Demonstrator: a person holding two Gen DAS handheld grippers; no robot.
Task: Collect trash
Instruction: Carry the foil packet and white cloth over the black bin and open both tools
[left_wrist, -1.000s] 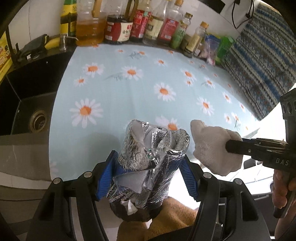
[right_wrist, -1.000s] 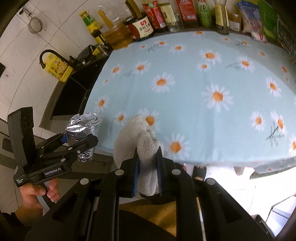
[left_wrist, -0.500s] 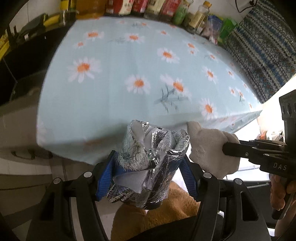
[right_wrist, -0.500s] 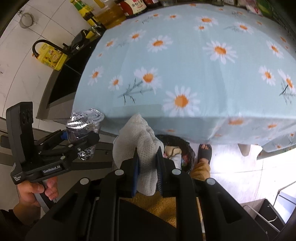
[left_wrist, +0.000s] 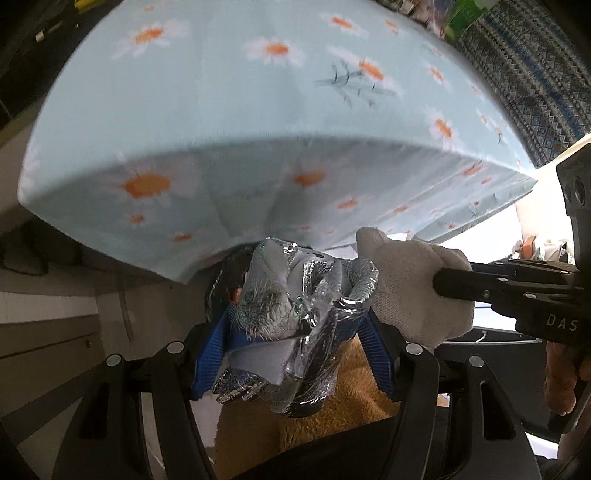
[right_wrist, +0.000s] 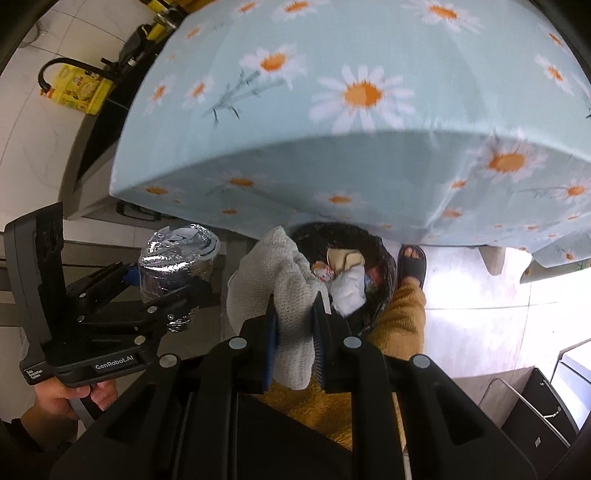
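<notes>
The left gripper (left_wrist: 295, 332) has its jaws pinching a crumpled foil wrapper (left_wrist: 291, 317) from both sides — the blue pads (left_wrist: 210, 354) press into the silver foil, and a grey-white lining shows at its open top. In the right wrist view the same wrapper (right_wrist: 173, 266) stands upright in that gripper (right_wrist: 162, 291), a hand (right_wrist: 70, 398) gripping the handle below.

The right gripper (right_wrist: 295, 325) has its jaws pressed close on a white knitted cloth (right_wrist: 280, 291), which bulges out above the pads and hangs a little below them. From the left wrist view the cloth (left_wrist: 410, 288) sits just beside the foil wrapper, on its right.

Both grippers point steeply down, off the near edge of the worktop, which is covered by a pale blue daisy tablecloth (right_wrist: 332, 122) hanging over the edge. Below the cloth, partly under the tablecloth's hem, is a bin lined with a black bag (right_wrist: 376, 254) — paper and wrappers already lie in it. Beside the bin a foot in a dark slipper (right_wrist: 412, 264) stands on the pale floor, with a mustard fleece trouser leg (right_wrist: 399, 317) above it.
</notes>
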